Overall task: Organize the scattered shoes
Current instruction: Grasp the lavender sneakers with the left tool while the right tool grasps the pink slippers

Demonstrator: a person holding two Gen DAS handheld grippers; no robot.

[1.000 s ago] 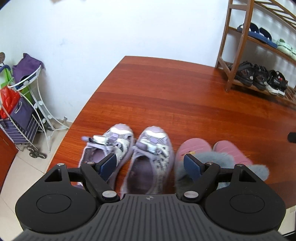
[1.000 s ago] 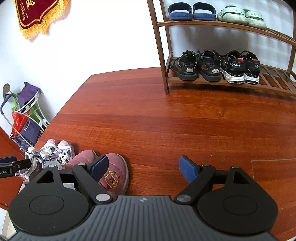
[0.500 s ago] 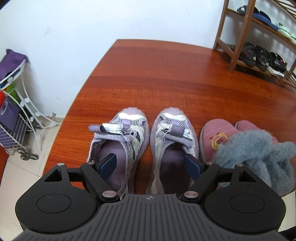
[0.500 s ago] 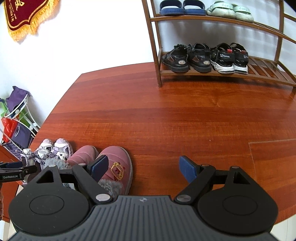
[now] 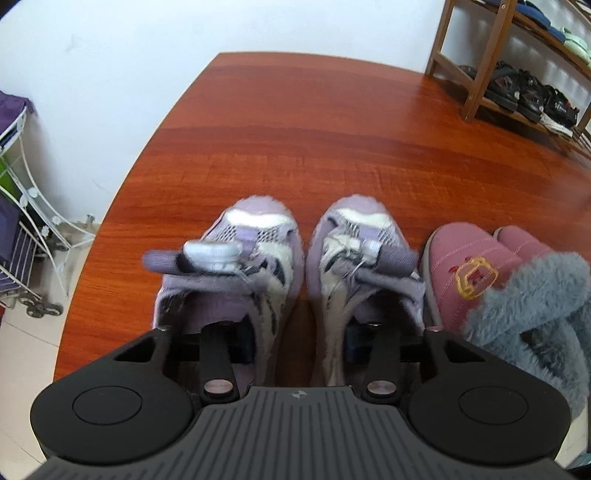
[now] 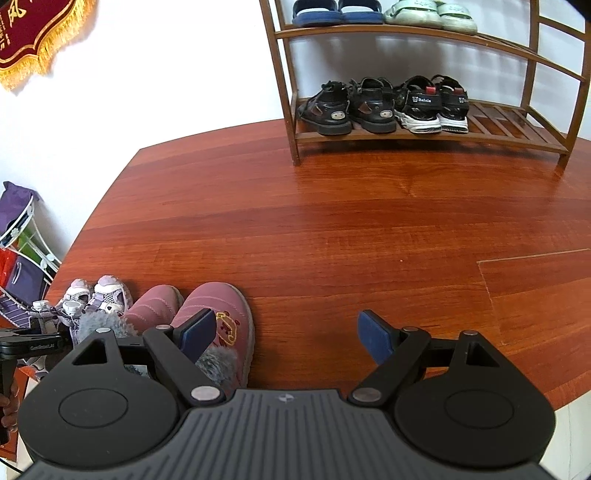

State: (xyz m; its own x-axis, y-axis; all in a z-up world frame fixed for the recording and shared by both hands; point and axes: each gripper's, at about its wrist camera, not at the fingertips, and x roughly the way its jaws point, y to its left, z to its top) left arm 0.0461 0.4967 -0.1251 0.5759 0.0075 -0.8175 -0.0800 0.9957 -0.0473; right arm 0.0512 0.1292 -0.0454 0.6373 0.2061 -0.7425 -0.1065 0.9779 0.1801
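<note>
A pair of purple-and-white sneakers (image 5: 291,254) stands side by side on the red wooden floor (image 5: 332,140), toes away from me. My left gripper (image 5: 299,347) is open, one finger down inside each sneaker's opening, their inner walls between the pads. A pair of pink boots with grey fur cuffs (image 5: 480,266) stands right of them. In the right wrist view the boots (image 6: 218,317) lie under the left finger of my right gripper (image 6: 286,332), which is open, empty and above the floor. The sneakers (image 6: 96,299) show further left.
A wooden shoe rack (image 6: 424,122) stands against the far wall with black sandals on the low shelf and blue and green slippers above. A white wire cart with purple bags (image 5: 14,221) stands beyond the floor's left edge. A red banner (image 6: 33,33) hangs on the wall.
My left gripper has dropped and moved forward, its fingers sinking into the two sneakers' openings. My right gripper has edged closer to the pink boots and stays open.
</note>
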